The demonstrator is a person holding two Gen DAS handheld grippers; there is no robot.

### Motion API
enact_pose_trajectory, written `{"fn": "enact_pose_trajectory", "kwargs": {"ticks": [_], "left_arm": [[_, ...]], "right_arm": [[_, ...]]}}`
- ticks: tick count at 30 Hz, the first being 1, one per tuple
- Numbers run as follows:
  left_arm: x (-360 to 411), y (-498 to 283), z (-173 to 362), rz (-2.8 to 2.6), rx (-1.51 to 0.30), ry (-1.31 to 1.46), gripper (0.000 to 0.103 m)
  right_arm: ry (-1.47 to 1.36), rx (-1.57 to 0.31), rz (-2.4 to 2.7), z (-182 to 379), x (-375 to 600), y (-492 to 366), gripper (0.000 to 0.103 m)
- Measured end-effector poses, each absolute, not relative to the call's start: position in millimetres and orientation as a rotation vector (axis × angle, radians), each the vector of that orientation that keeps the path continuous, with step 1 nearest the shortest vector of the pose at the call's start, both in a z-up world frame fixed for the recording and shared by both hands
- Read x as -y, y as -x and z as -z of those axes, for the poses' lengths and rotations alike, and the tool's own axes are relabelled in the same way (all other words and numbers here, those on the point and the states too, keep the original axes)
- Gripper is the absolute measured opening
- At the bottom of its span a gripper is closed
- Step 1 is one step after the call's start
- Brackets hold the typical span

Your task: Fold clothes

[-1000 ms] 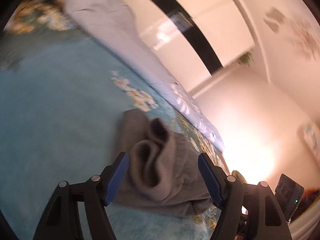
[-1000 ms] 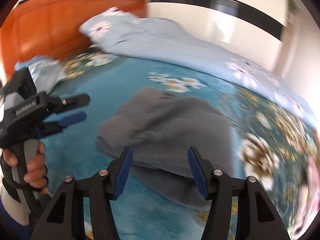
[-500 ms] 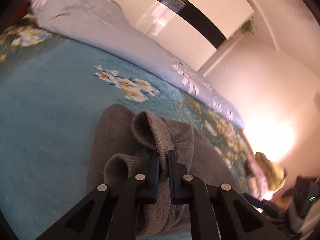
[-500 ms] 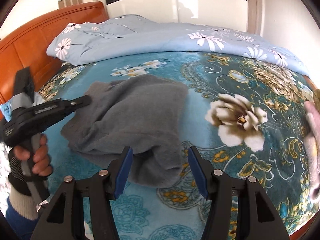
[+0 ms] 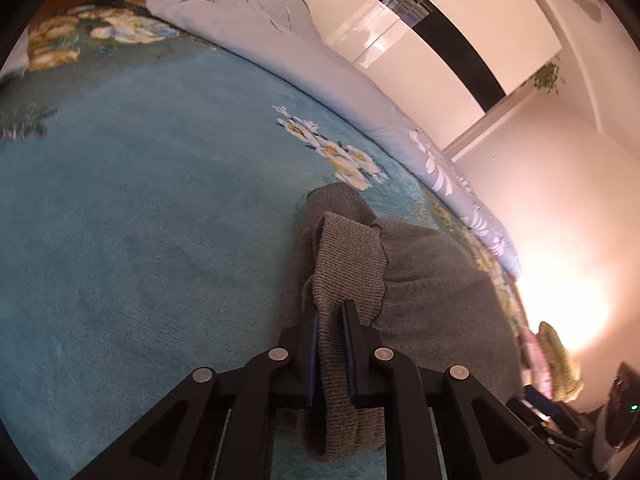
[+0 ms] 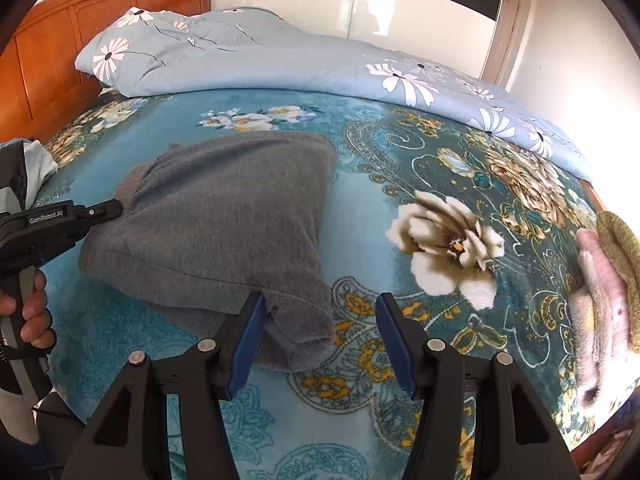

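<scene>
Pinching ribbed hem of gray sweater (image 5: 420,280), left tool (image 5: 330,322); right tool (image 6: 320,308) spread at near edge.

- Teal flowered blanket (image 6: 400,216) spread over the bed.
- Pale blue daisy quilt (image 6: 280,60) bunched along the far side.
- Orange wooden headboard (image 6: 48,52) behind.
- White wardrobe (image 6: 320,4) with black stripe.

A grey knit sweater (image 6: 232,216) lies partly folded on the blue floral bed, left of centre. Its ribbed hem (image 5: 348,276) is bunched and raised at the left edge; a folded corner droops nearest.
</scene>
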State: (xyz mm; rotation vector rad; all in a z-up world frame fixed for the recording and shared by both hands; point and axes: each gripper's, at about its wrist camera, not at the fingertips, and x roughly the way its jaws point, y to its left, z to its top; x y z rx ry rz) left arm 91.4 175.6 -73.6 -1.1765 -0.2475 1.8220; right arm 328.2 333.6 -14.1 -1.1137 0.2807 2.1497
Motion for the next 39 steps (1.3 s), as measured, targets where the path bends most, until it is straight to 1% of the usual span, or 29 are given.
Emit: {"fn": "enact_pose_trajectory", "kwargs": {"ticks": [2, 4, 5, 7, 8, 10, 13, 17, 21, 24, 26, 29, 30, 33, 35, 36, 39], "left_arm": [[-180, -97, 69, -1.887, 0.174, 1.16, 0.031], [-179, -97, 69, -1.93, 0.133, 1.16, 0.063], [-179, -98, 69, -1.951, 0.113, 1.16, 0.067], [-179, -98, 69, -1.986, 0.079, 1.162, 0.069], [-178, -96, 71, -1.979, 0.09, 1.174, 0.069], [-177, -93, 73, -1.975, 0.1, 1.191, 0.074], [-178, -91, 75, -1.977, 0.102, 1.205, 0.077], [-176, -90, 73, -1.962, 0.131, 1.218, 0.079], [-169, -89, 64, -1.881, 0.238, 1.213, 0.08], [-171, -91, 55, -1.825, 0.267, 1.199, 0.081], [-172, -95, 46, -1.796, 0.272, 1.167, 0.082], [-179, -100, 37, -1.759, 0.231, 1.117, 0.088], [-184, -100, 38, -1.761, 0.188, 1.116, 0.091], [-200, -96, 50, -1.786, 0.064, 1.168, 0.091], [-206, -89, 60, -1.769, 0.033, 1.211, 0.091], [-208, -85, 65, -1.755, 0.033, 1.229, 0.091], [-212, -75, 79, -1.685, 0.073, 1.29, 0.091]], "right_arm": [[1.118, -0.27, -2.14, 14, -333, -328, 0.059], [1.12, -0.259, -2.128, 13, -333, -329, 0.059], [1.12, -0.25, -2.123, 13, -333, -329, 0.059], [1.116, -0.242, -2.125, 11, -334, -329, 0.059], [1.115, -0.24, -2.128, 11, -335, -330, 0.059], [1.117, -0.233, -2.129, 10, -336, -329, 0.059], [1.123, -0.225, -2.141, 11, -337, -328, 0.059], [1.123, -0.256, -2.15, 12, -341, -329, 0.059], [1.113, -0.272, -2.177, 11, -342, -334, 0.059], [1.105, -0.283, -2.196, 10, -343, -337, 0.059], [1.1, -0.291, -2.209, 9, -343, -339, 0.059], [1.082, -0.31, -2.238, 6, -344, -344, 0.059], [1.053, -0.335, -2.272, 3, -346, -350, 0.059], [0.976, -0.431, -2.297, 0, -367, -366, 0.066], [0.957, -0.54, -2.274, 8, -387, -371, 0.066], [0.937, -0.614, -2.279, 12, -397, -374, 0.066], [0.83, -0.959, -2.378, 28, -419, -374, 0.066]]}}
